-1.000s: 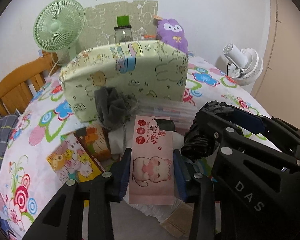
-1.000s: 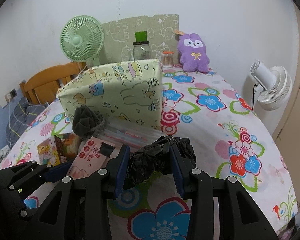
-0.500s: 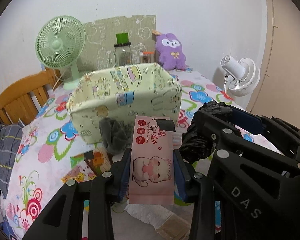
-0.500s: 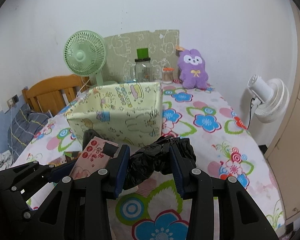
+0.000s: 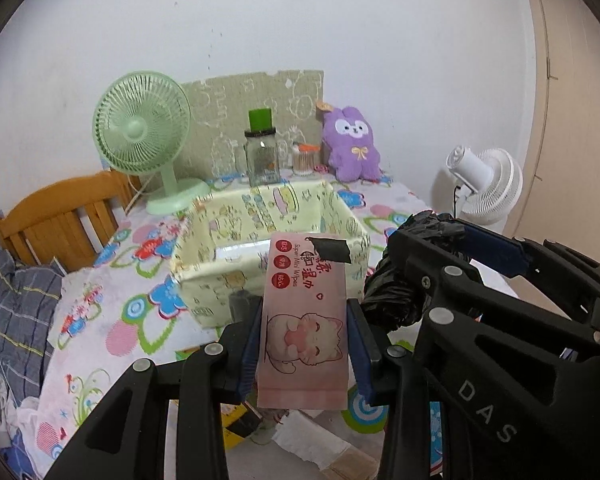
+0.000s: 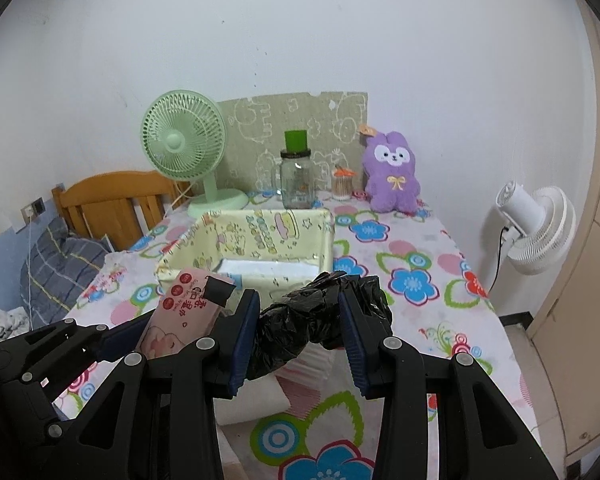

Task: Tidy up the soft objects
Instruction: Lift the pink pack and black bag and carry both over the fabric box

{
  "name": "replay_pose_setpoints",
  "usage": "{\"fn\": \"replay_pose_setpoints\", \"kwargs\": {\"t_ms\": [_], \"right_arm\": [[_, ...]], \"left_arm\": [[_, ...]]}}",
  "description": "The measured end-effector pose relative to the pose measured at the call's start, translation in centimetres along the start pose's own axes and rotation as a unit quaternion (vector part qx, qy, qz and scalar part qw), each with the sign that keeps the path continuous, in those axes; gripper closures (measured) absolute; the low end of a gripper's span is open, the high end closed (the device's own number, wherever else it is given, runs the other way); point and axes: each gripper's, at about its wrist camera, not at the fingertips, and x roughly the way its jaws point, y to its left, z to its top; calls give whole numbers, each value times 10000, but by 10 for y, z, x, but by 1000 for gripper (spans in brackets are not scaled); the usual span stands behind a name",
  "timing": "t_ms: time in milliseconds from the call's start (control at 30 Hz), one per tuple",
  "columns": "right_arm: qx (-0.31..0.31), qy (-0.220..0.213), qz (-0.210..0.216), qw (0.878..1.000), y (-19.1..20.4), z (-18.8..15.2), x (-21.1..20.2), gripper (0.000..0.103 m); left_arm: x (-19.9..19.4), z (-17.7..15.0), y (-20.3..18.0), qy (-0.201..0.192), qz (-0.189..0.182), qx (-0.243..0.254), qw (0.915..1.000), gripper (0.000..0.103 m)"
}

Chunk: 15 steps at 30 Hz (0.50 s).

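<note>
between left fingers (image 5: 252, 344), wipes pack (image 5: 304, 332)

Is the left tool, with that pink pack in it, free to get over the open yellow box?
Probably yes. The left tool grips the pink wipes pack above the table, and the yellow box sits just ahead, open-topped and seemingly empty. The right tool, holding a black bag, is beside it, not across its path.

worktop (image 6: 440, 280): floral cloth cover | centre: open yellow-green box (image 6: 260, 236) | far edge: green fan (image 6: 184, 140), glass jar (image 6: 296, 180), swab pot (image 6: 342, 186), purple plush (image 6: 392, 176) | near edge: white tissues (image 6: 312, 364)
</note>
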Motion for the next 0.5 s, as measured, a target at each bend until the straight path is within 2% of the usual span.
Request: {"fn": "replay_pose_setpoints", "kwargs": {"t_ms": [233,500], "right_arm": [[-41,-164,-12,9999,5,15,-8,59],[-123,-227,75,9996,10,32,3,59]], "left_arm": [[-9,14,4,-185,40,6,9998,63],[-3,27,13,-316,133,-73,9994,63]]}}
